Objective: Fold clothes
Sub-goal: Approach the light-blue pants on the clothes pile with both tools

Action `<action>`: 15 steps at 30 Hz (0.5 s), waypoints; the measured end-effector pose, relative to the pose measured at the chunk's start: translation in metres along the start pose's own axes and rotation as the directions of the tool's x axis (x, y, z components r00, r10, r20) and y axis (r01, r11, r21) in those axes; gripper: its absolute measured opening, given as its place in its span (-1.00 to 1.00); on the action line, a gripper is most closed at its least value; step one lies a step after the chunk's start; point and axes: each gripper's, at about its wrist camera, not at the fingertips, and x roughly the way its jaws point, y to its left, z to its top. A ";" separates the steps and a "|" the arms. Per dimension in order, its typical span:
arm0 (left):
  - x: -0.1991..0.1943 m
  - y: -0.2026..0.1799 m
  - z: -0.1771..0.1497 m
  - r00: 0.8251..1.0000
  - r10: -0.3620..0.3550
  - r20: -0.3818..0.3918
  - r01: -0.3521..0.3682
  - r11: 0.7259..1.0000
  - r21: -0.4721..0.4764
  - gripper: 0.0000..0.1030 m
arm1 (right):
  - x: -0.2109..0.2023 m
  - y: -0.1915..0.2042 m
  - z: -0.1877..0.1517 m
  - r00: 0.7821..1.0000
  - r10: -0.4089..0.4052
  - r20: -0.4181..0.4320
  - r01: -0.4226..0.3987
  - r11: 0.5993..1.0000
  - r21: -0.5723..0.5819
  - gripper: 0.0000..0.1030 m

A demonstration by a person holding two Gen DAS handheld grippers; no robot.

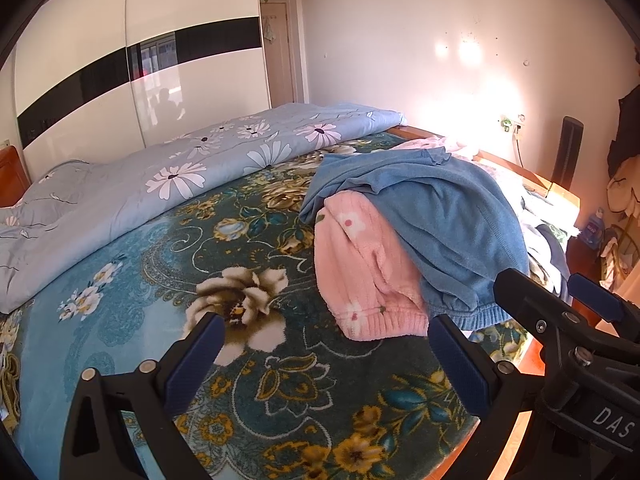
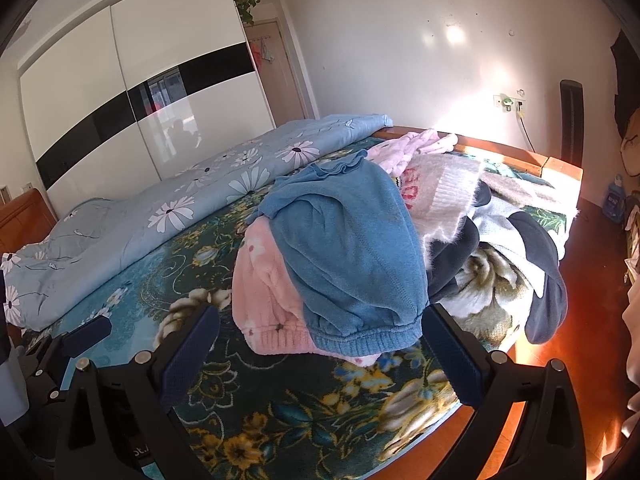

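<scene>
A blue knit sweater (image 1: pixel 448 216) (image 2: pixel 352 240) lies draped over a pink fleece garment with white flowers (image 1: pixel 360 272) (image 2: pixel 264 292) on the floral bedspread (image 1: pixel 248 352) (image 2: pixel 320 408). My left gripper (image 1: pixel 326 354) hovers open just in front of the pink garment's hem, holding nothing. Open too, my right gripper (image 2: pixel 320 344) has its fingers on either side of the two hems, a little short of them; it also shows at the right of the left wrist view (image 1: pixel 560 300). More clothes (image 2: pixel 480 220) are heaped behind the sweater.
A light blue daisy quilt (image 1: pixel 160 176) (image 2: pixel 180 200) is bunched along the far side of the bed. A white wardrobe (image 1: pixel 140 72) stands behind it. The wooden bed frame (image 2: pixel 552 164) and red-brown floor (image 2: pixel 580 340) lie to the right, with bags and clothing (image 1: pixel 624 184) by the wall.
</scene>
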 end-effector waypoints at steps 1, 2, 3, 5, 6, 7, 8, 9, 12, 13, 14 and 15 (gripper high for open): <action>0.000 0.000 0.000 1.000 0.000 0.000 0.000 1.000 0.000 1.00 | 0.000 0.001 0.000 1.000 0.003 0.000 -0.003 1.000 0.000 0.97; 0.000 0.001 0.000 1.000 0.001 0.001 -0.001 1.000 -0.002 1.00 | 0.000 0.001 0.000 1.000 0.005 0.000 -0.005 1.000 0.000 0.97; -0.001 0.001 0.000 1.000 0.001 0.002 -0.001 1.000 -0.003 1.00 | 0.000 0.002 0.000 1.000 0.008 0.000 -0.008 1.000 0.000 0.97; -0.001 0.002 -0.001 1.000 0.001 0.002 -0.001 1.000 -0.005 1.00 | 0.000 0.002 0.000 1.000 0.012 -0.001 -0.012 1.000 0.001 0.97; -0.001 0.003 -0.001 1.000 0.001 0.003 -0.001 1.000 -0.008 1.00 | 0.000 0.002 0.000 1.000 0.013 -0.001 -0.013 1.000 0.001 0.97; -0.001 0.003 -0.001 1.000 0.000 0.004 0.000 1.000 -0.011 1.00 | 0.000 0.003 0.000 1.000 0.012 0.001 -0.012 1.000 0.001 0.97; -0.001 0.003 0.000 1.000 -0.001 0.005 0.001 1.000 -0.015 1.00 | 0.000 0.003 0.000 1.000 0.012 0.004 -0.012 1.000 0.001 0.97; -0.002 0.004 0.000 1.000 -0.003 0.006 0.003 1.000 -0.018 1.00 | 0.000 0.003 0.000 1.000 0.012 0.007 -0.012 1.000 0.002 0.97; -0.001 0.004 0.000 1.000 -0.007 0.004 0.007 1.000 -0.020 1.00 | 0.000 0.002 0.001 1.000 0.021 0.002 -0.021 1.000 0.013 0.97; -0.001 0.004 0.000 1.000 -0.008 0.003 0.008 1.000 -0.021 1.00 | 0.001 0.001 0.001 1.000 0.025 -0.001 -0.025 1.000 0.017 0.97; 0.000 0.004 0.000 1.000 -0.007 0.004 0.007 1.000 -0.020 1.00 | 0.001 0.001 0.001 1.000 0.028 -0.003 -0.028 0.999 0.020 0.97; 0.000 0.004 0.000 1.000 -0.005 0.005 0.005 1.000 -0.018 1.00 | 0.002 0.000 0.001 1.000 0.031 -0.005 -0.031 0.999 0.022 0.97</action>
